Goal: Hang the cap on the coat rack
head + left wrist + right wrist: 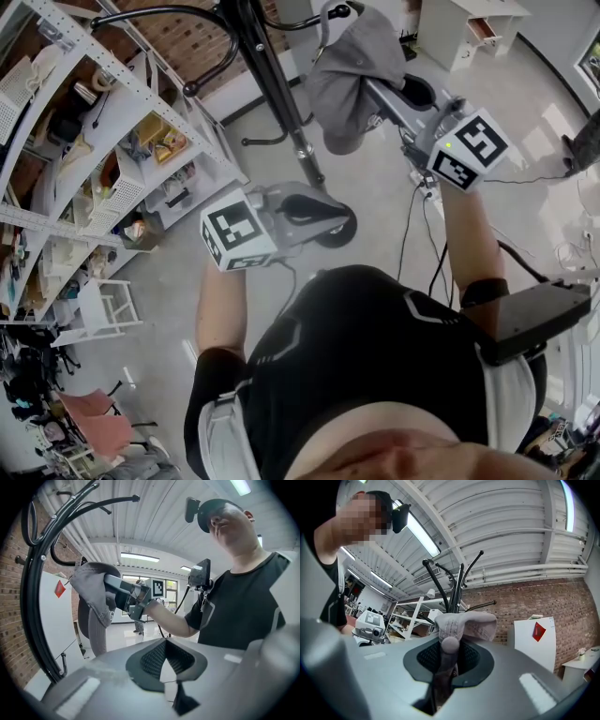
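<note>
The grey cap [352, 80] hangs bunched from my right gripper [377, 91], which is shut on its fabric and held up beside the black coat rack [277, 84]. In the right gripper view the cap [464, 623] fills the jaws of this gripper [449, 651], with the rack's curved hooks [457, 585] just behind it. The left gripper view shows the cap [91, 590] close to the rack's pole [33, 597], under a hook arm. My left gripper [330, 225] is lower, near the pole, shut with nothing in it [165, 665].
White shelving [103, 141] full of small items stands at the left. A white step stool [108, 305] and a pink chair [94, 417] sit below it. Cables [412, 234] trail over the floor. A white desk [469, 28] is at the far right.
</note>
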A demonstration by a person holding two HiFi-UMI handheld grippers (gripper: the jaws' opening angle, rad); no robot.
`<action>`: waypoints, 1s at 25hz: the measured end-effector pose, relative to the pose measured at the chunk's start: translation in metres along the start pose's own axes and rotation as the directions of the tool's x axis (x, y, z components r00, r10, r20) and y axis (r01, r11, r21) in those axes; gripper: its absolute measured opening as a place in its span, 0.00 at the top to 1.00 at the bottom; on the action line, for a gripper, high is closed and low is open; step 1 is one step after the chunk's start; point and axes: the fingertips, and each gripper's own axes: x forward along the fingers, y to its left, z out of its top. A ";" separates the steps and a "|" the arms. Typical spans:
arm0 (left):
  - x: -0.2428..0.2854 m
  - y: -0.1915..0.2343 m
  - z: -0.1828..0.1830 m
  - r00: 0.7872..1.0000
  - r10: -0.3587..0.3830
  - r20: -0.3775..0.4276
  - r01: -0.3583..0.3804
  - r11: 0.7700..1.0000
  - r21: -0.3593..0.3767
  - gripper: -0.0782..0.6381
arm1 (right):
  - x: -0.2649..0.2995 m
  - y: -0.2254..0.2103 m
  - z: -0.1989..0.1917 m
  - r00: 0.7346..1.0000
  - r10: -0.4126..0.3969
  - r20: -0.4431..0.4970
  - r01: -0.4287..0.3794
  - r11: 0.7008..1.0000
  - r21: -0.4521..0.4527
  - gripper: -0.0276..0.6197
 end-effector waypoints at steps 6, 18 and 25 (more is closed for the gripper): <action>-0.003 0.010 -0.001 1.000 -0.001 -0.014 0.000 1.000 -0.016 0.67 | 0.010 -0.012 -0.019 1.000 -0.016 -0.019 0.017 0.998 0.067 0.89; -0.007 0.014 -0.011 1.000 0.007 -0.012 -0.007 1.000 -0.026 0.67 | 0.029 -0.017 -0.044 0.999 0.009 -0.032 -0.004 0.989 0.146 0.89; -0.019 0.015 -0.015 1.000 0.024 -0.010 -0.024 0.999 -0.031 0.67 | 0.046 -0.011 -0.062 0.997 0.036 -0.062 -0.025 0.986 0.166 0.89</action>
